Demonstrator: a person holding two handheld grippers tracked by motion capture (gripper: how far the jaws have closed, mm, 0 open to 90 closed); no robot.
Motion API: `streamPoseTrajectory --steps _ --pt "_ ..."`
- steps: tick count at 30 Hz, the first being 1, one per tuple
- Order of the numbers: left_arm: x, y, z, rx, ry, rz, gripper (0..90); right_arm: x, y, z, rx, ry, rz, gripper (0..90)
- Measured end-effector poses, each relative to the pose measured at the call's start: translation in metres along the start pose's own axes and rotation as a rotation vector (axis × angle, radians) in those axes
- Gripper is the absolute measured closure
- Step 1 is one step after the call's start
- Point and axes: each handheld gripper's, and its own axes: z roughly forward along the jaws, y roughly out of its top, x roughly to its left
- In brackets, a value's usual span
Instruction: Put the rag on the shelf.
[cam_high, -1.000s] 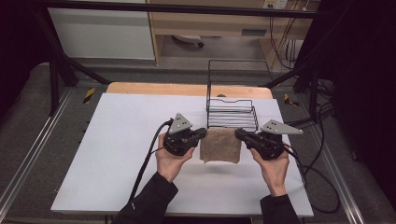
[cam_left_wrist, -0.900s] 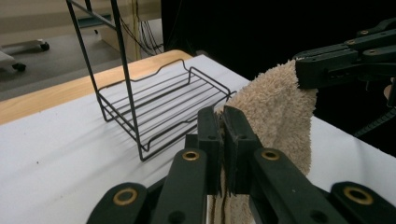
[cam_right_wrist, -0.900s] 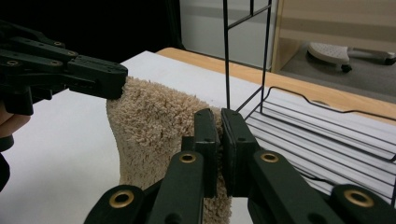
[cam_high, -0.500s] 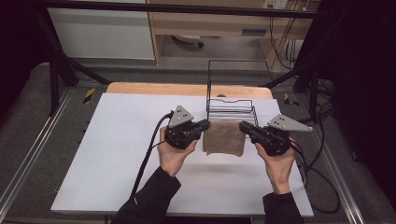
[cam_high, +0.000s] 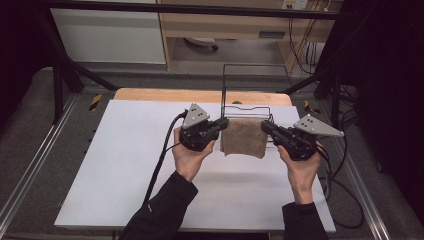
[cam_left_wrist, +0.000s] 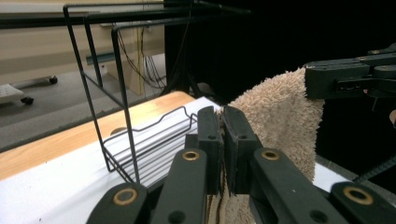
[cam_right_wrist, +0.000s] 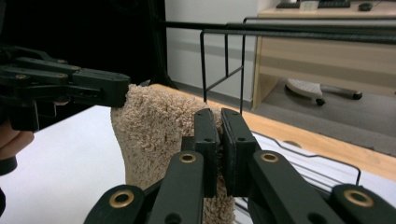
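Both my tongs are clamped on the tan towel (cam_high: 244, 136), left tongs (cam_high: 221, 123) pinching its upper left corner, right tongs (cam_high: 263, 126) pinching the upper right corner, jaws pressed together on the cloth in both gripper views. The towel hangs between them as a flat sheet, top edge stretched taut from one pair of tongs to the other, lower edge drooping toward the white surface (cam_high: 125, 165), looks lifted clear of it. Landmark is the black wire rack (cam_high: 248, 107): the towel sits just in front of it, on my side, its top edge running parallel to the rack's front rail, roughly centred on it. The rack's tall back frame rises behind the towel. Both hands are about equally near the rack, one at each front corner. Judging from this, the next move is forward over the front rail, and what matters is keeping the top edge square to the rack so the cloth drapes or drops in evenly
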Motion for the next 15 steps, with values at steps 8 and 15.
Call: streamPoseTrajectory --steps 8,15 --pt "0.001 0.014 0.001 -0.04 -0.003 -0.005 86.4 -0.002 0.012 -0.002 -0.035 -0.012 -0.002 86.0" --pt "0.002 0.027 0.001 -0.075 -0.006 -0.005 86.4 -0.004 0.022 -0.003 -0.071 -0.023 -0.006 86.0"
